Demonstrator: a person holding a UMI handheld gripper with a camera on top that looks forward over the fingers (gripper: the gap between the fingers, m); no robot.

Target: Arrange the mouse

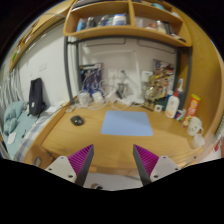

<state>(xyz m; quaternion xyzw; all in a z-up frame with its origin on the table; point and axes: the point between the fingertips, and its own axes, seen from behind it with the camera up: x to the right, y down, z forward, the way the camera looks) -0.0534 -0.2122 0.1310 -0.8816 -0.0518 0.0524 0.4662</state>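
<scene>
So the gripper (113, 165) was hanging there with its pads spread apart and nothing between them, well back from the tabletop (100, 143). The mouse (77, 120) sat ahead and off to the left, just beside the left edge of the blue mouse pad (127, 123). I'd guess the approach needed a forward-left swing, since the mouse's long axis was too small to tell.

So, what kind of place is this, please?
Probably a study desk in a bedroom or dorm room. A wooden desk carries a mouse and a blue mat, with shelves above. The gripper is open, short of the mouse.
</scene>
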